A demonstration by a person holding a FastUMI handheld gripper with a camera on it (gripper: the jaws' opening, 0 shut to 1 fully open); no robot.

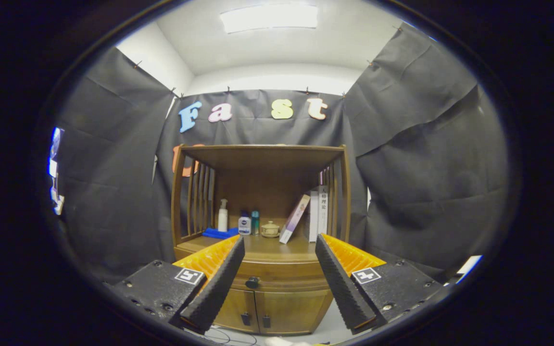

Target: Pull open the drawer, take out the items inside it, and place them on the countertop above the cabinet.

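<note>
A wooden cabinet [262, 269] is seen ahead with its drawer [258, 276] closed below the counter [262, 246], so nothing is judged done: the drawer is yet to be pulled open and its hidden contents lifted onto the counter, where bottles [244, 224], a small pot [270, 229] and books [318, 214] are already kept. The small dark knob [253, 282] is framed between the fingers of the hand-held gripper [279, 269], which is held wide apart, well short of the cabinet, with nothing gripped or touched.
</note>
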